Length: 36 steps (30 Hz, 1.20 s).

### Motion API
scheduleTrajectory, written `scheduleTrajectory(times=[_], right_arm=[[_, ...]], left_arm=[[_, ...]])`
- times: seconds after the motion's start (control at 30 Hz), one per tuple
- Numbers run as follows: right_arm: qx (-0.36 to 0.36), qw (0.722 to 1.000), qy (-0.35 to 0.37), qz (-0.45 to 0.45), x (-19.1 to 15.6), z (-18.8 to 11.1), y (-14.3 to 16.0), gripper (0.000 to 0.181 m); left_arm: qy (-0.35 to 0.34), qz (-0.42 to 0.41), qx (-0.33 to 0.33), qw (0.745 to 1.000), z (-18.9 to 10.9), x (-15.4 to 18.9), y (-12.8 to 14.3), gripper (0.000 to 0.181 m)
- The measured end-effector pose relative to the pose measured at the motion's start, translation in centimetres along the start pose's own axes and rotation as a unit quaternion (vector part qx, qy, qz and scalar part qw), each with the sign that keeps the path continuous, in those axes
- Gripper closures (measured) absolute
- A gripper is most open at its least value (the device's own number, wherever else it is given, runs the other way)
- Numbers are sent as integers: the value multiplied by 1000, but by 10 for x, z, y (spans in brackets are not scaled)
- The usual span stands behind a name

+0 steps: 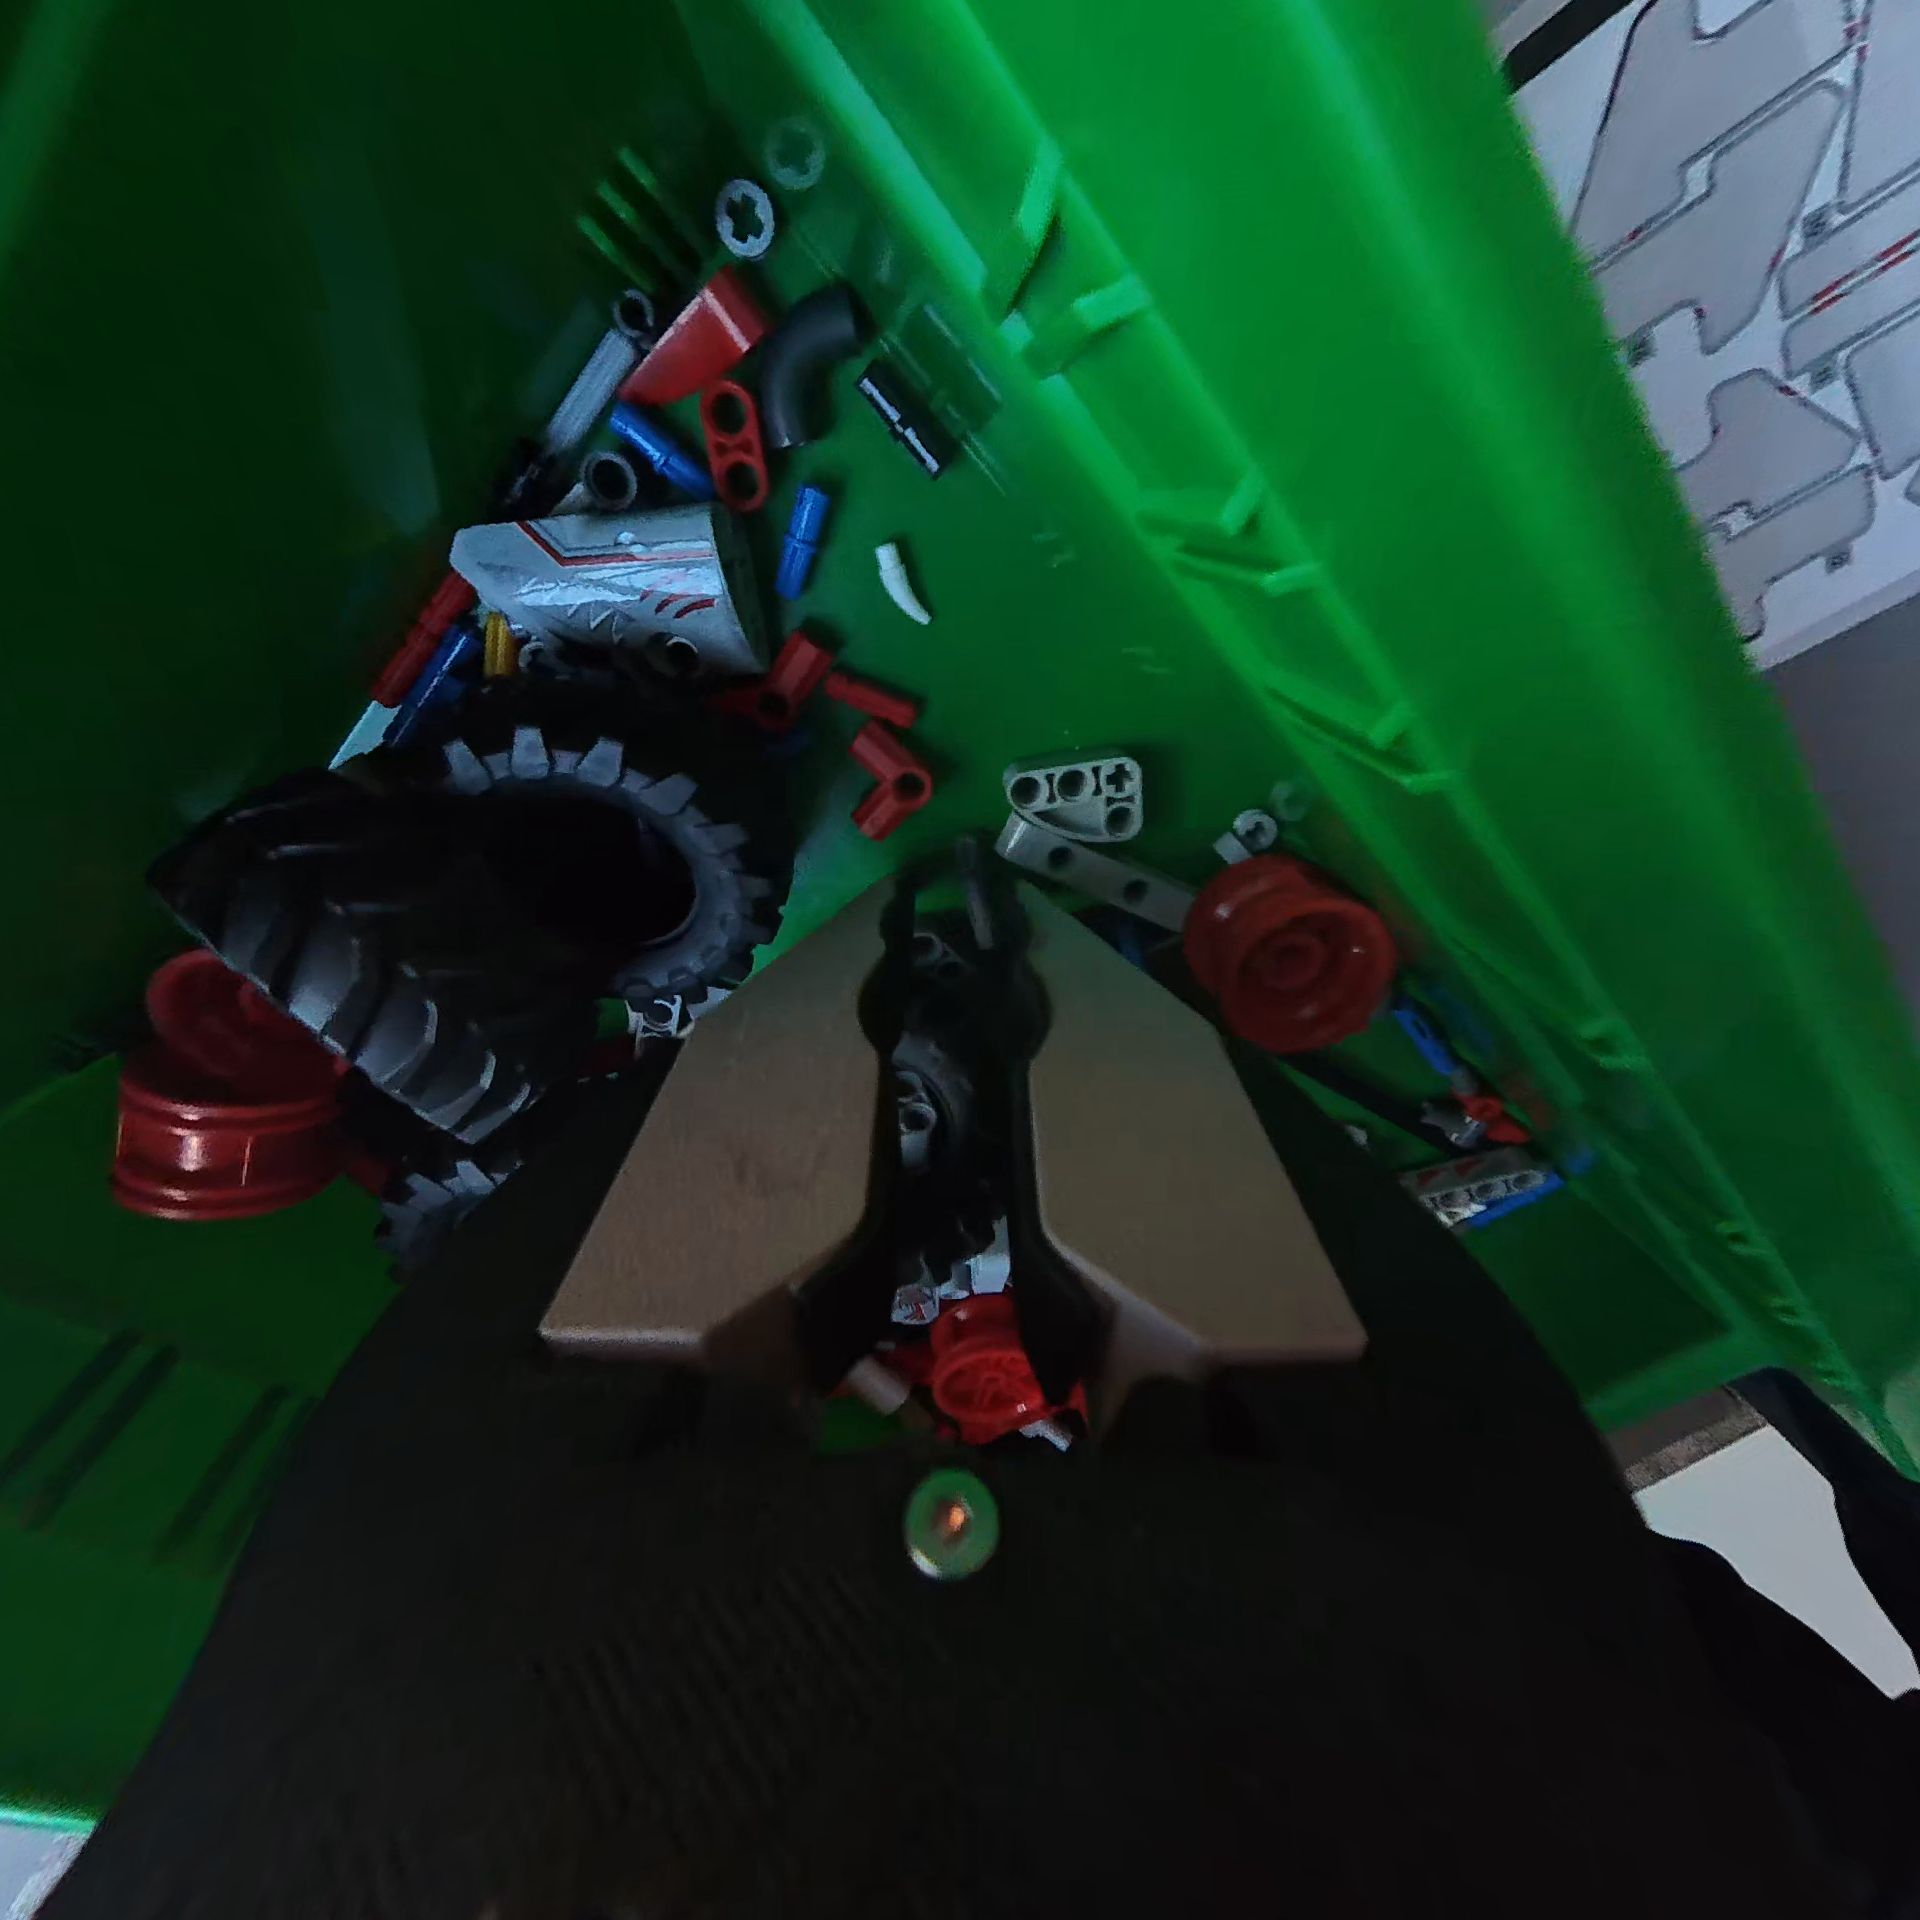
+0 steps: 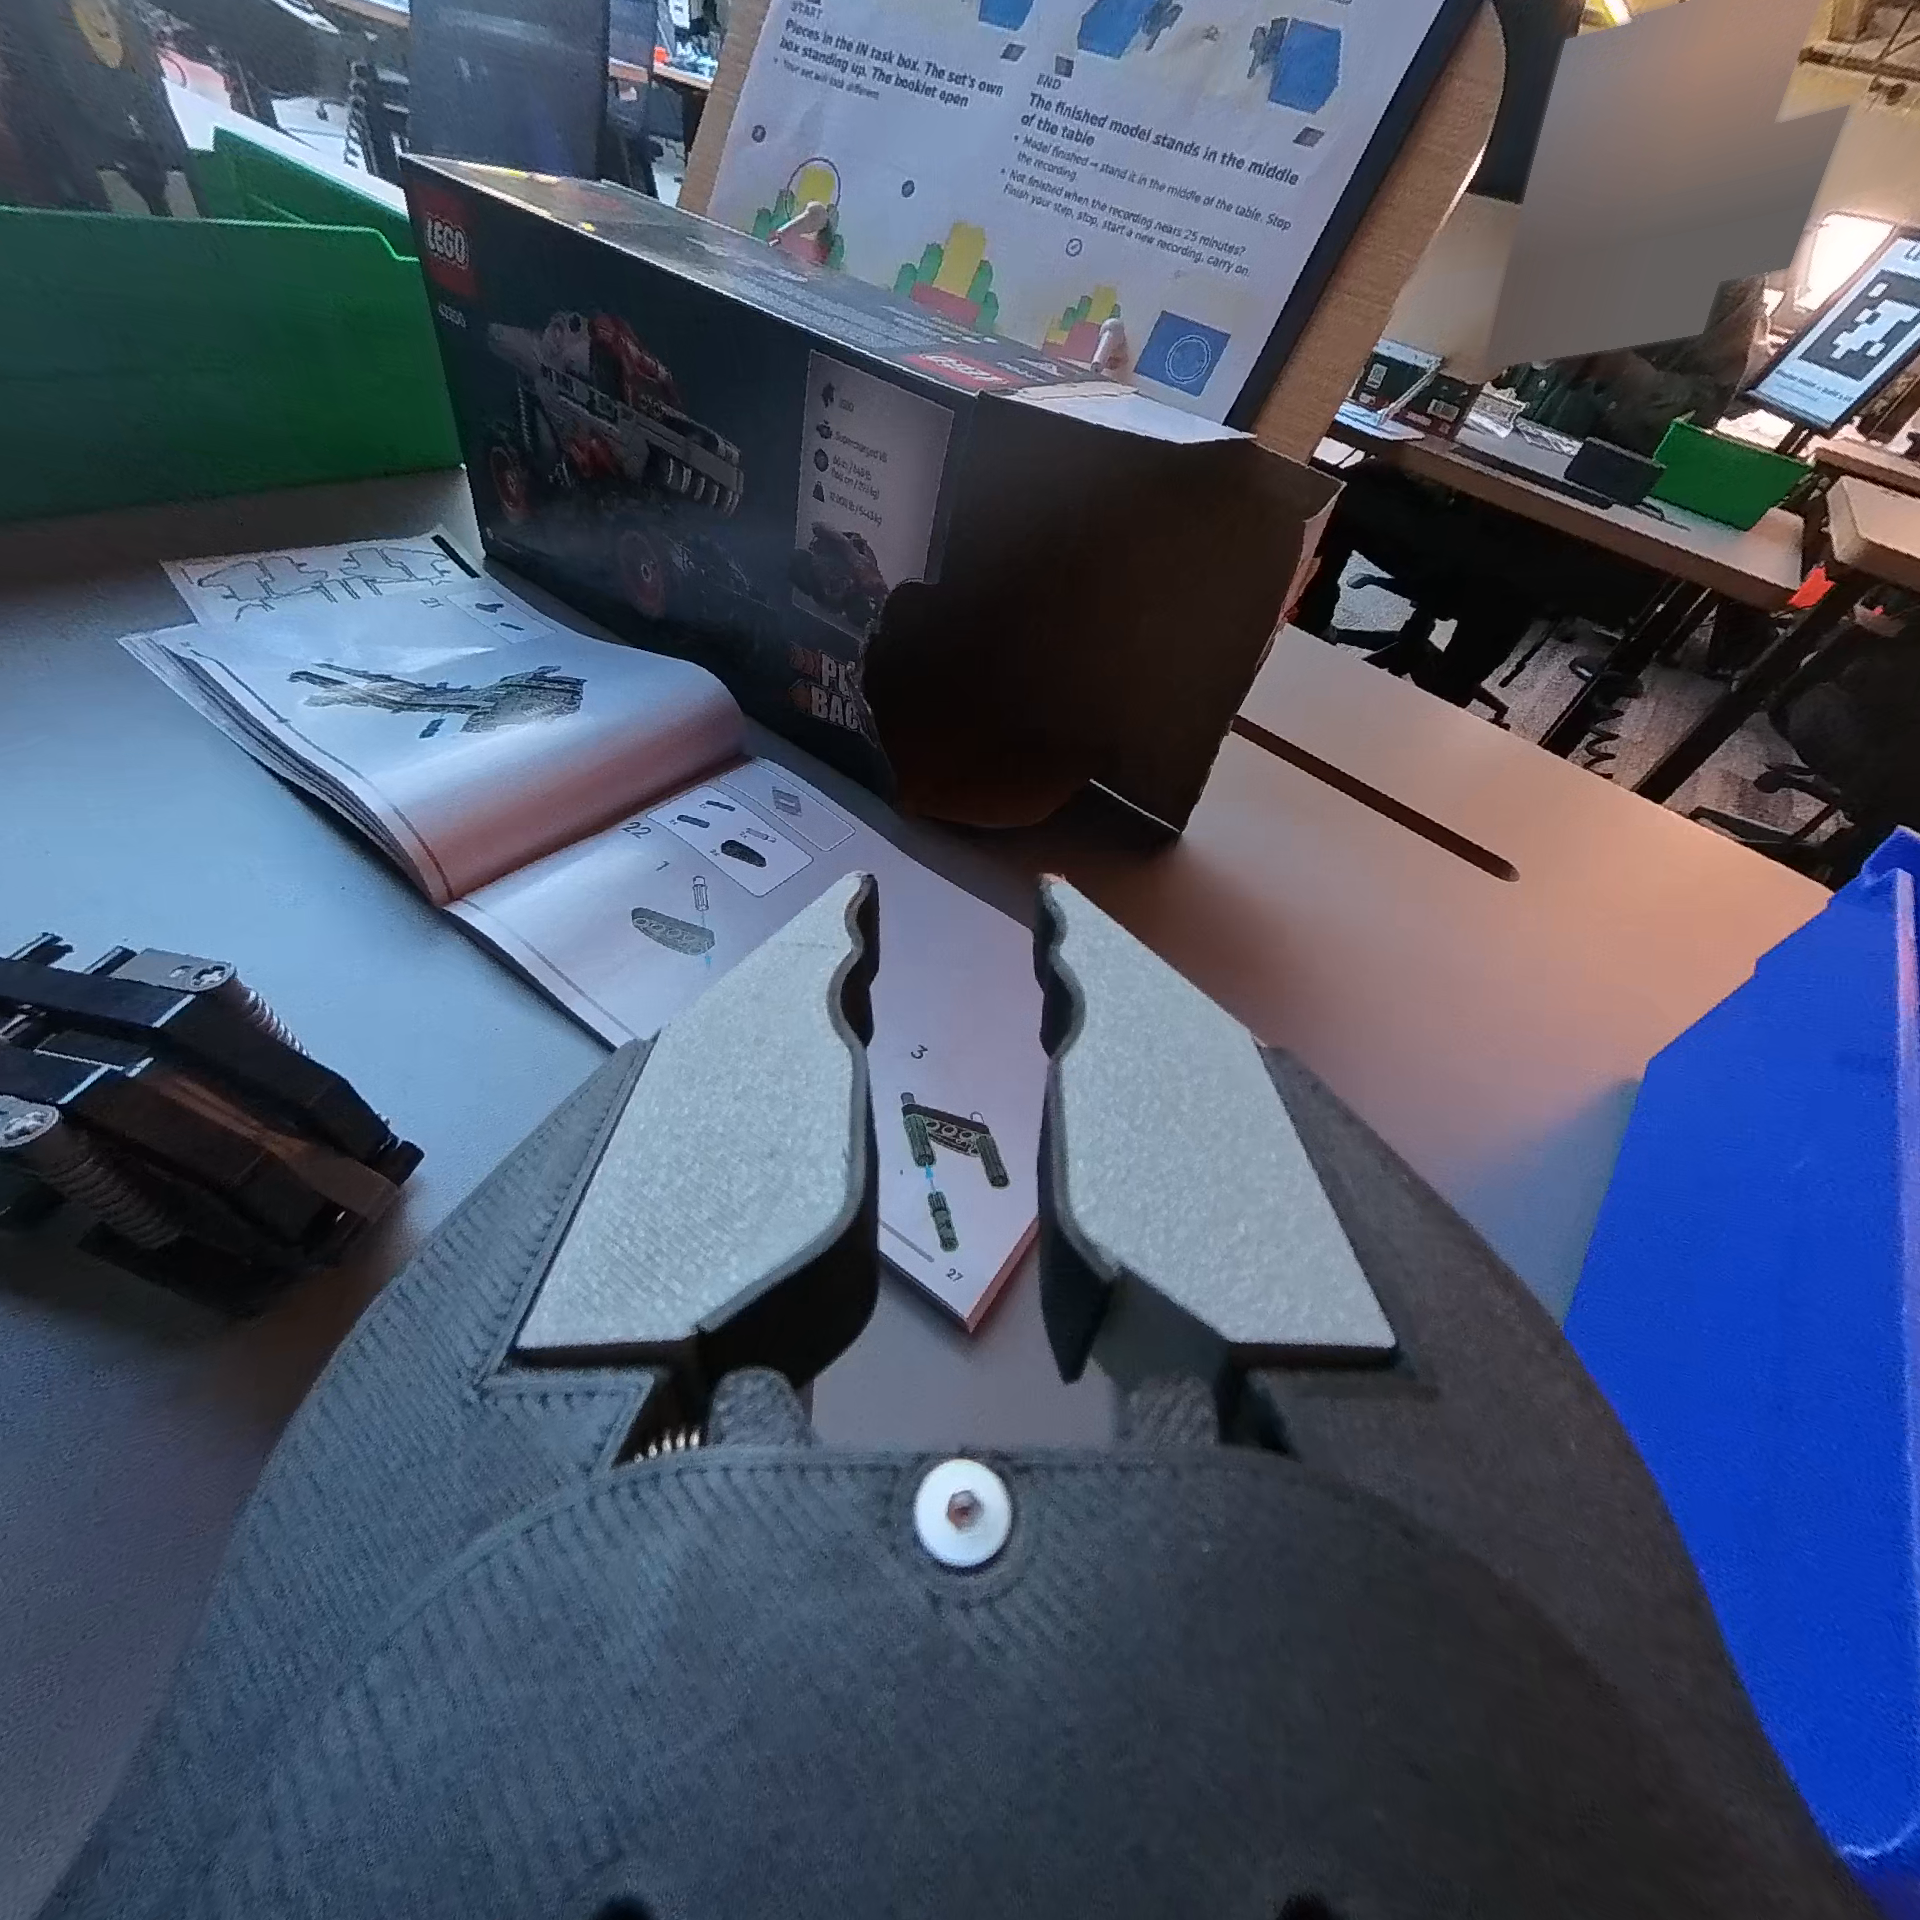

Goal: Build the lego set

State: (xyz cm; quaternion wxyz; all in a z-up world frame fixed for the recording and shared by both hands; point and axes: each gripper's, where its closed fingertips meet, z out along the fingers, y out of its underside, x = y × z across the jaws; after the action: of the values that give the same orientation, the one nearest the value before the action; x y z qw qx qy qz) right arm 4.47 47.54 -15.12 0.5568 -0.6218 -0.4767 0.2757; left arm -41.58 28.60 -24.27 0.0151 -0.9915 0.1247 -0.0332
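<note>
My left gripper (image 1: 961, 894) reaches down into a green bin (image 1: 1247, 312) of loose Lego parts. Its fingers are closed together on a small black piece (image 1: 974, 868) that sticks out at the tips. Around it lie black tyres (image 1: 623, 862), red wheel hubs (image 1: 1288, 951), a grey stickered panel (image 1: 613, 582), a grey beam (image 1: 1075, 795) and several small red and blue pins. My right gripper (image 2: 956, 914) is open and empty, hovering over the open instruction booklet (image 2: 499, 748) on the table. A black, partly built assembly with springs (image 2: 177, 1091) lies to its left.
The set's box (image 2: 727, 468) stands behind the booklet, with a printed sheet on a board (image 2: 1039, 156) behind it. A blue bin (image 2: 1766, 1247) is close on the right. The green bin (image 2: 208, 343) stands at the far left. A sticker sheet (image 1: 1766, 312) lies beyond the green bin. Tip to tip, the grippers are about 50 cm apart.
</note>
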Motion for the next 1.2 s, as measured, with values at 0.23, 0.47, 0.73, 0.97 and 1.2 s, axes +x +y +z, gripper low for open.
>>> scheduleTrajectory(times=[0.23,0.47,0.73,0.97,1.2], right_arm=[[-1,1000,3,0,1,0,1,155],[-4,1000,12,-1,4,-1,2,156],[14,1000,-2,1,1,-6,-6,157],[32,999,-32,18,-11,-8,-14,157],[17,995,-100,10,-32,-1,-10,158]], left_arm=[[-19,9,-3,1000,1,-1,-2,177],[-32,16,-10,999,-1,-4,0,177],[-82,13,78,993,-60,-2,-2,177],[-72,105,302,945,-149,69,-46,177],[82,231,427,870,-154,243,-76,178]])
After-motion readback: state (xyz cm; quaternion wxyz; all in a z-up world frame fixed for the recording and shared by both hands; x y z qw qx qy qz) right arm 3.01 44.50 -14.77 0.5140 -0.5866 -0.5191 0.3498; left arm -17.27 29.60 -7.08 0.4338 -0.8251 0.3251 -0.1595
